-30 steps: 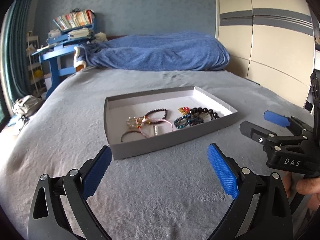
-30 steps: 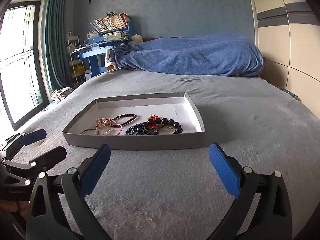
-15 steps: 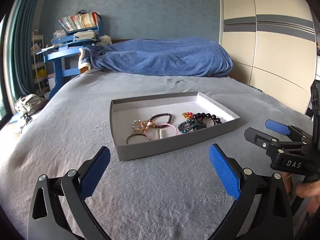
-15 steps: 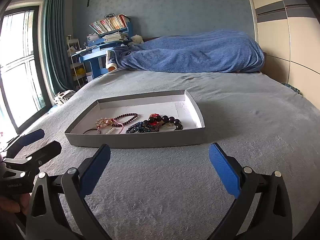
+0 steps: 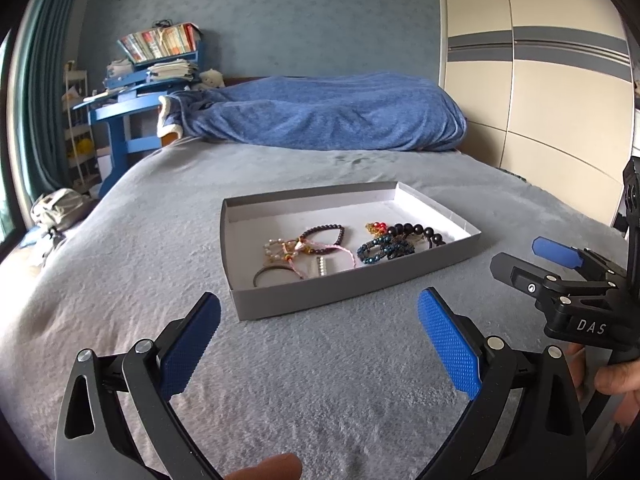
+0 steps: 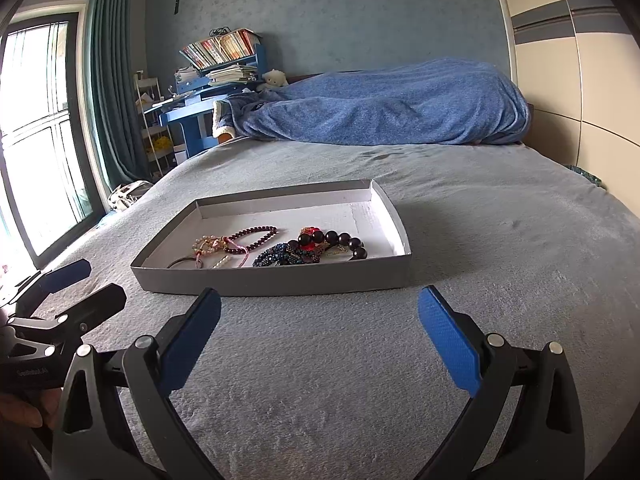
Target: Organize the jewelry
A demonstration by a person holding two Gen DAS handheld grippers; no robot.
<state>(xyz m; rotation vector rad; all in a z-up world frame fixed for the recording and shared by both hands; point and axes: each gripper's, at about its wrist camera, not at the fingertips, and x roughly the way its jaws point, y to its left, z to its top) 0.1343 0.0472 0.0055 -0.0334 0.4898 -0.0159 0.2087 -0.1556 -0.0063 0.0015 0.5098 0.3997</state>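
Nearest the cameras, the left gripper and the right gripper hover over the grey bed short of the tray, each with its fingers spread wide and holding nothing. Inside the tray, toward its near wall, the jewelry lies bunched: a dark red bead bracelet, a blue beaded piece and a black bead bracelet partly overlap. Sorting would go best by pinching one strand at its free edge and lifting slowly. Beyond the tray lies a blue blanket.
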